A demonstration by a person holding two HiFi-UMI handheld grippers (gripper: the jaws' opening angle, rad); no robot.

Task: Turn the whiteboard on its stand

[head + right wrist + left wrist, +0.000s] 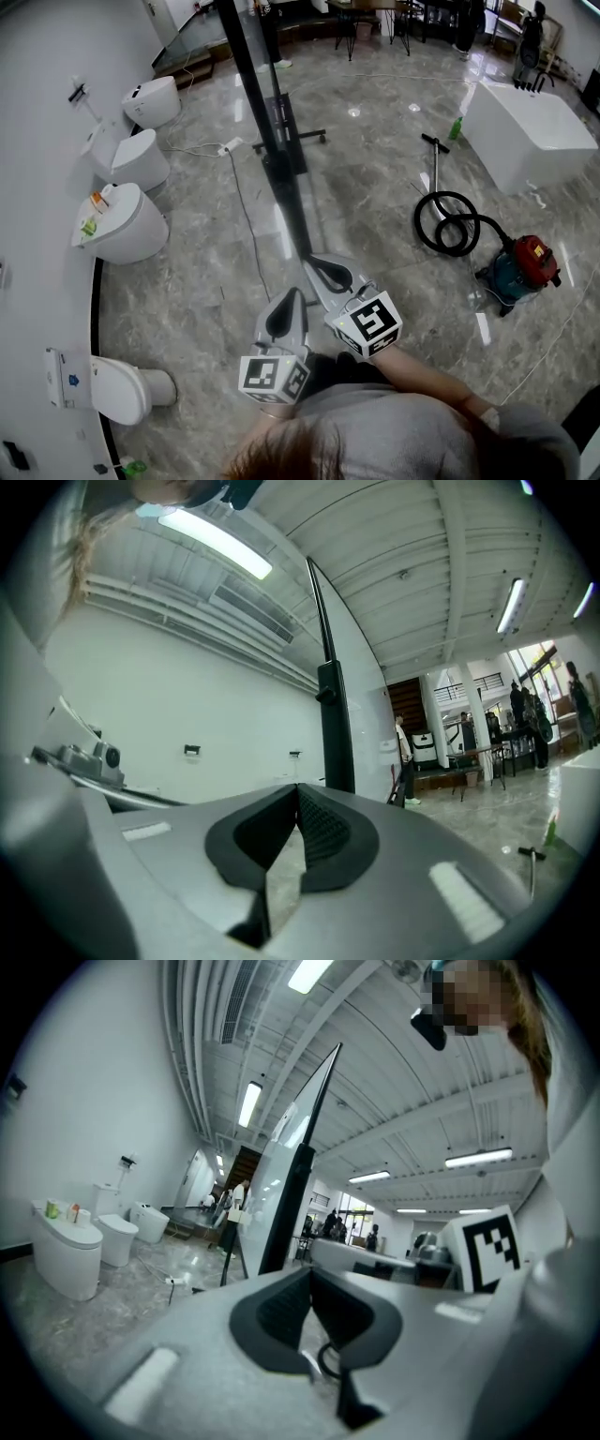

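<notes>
Over on the left, a row of toilets [127, 225] lines the curved wall, well clear of the action, and a white cable [246, 220] trails across the marble floor [375, 187] toward the middle. Now to the centre: the whiteboard [258, 103] stands upright on its stand [309, 138], seen edge-on from above as one long dark line, so its face is turned sideways to the person, and that is presumably what needs changing. Both tools are lined up at its near end. The left gripper [296, 295] hangs just beside that near edge, a touch short of it; its own view shows the jaws brought together at the tips with nothing between them, and the board [291, 1176] rising just beyond. The right gripper [315, 262] sits further forward, right at the board's near corner, jaws likewise pressed together and empty, with the black frame [333, 724] climbing just past its tip. I'd say closed tips make sense here: a board this size wants a push on its edge, not a pinch. Whether either tip actually touches the frame, I can't tell. Looks like the approach is done and the turn not yet begun. Off to the right, a red vacuum cleaner [525, 264] with its coiled hose and a white tub [530, 131] stand well apart.
</notes>
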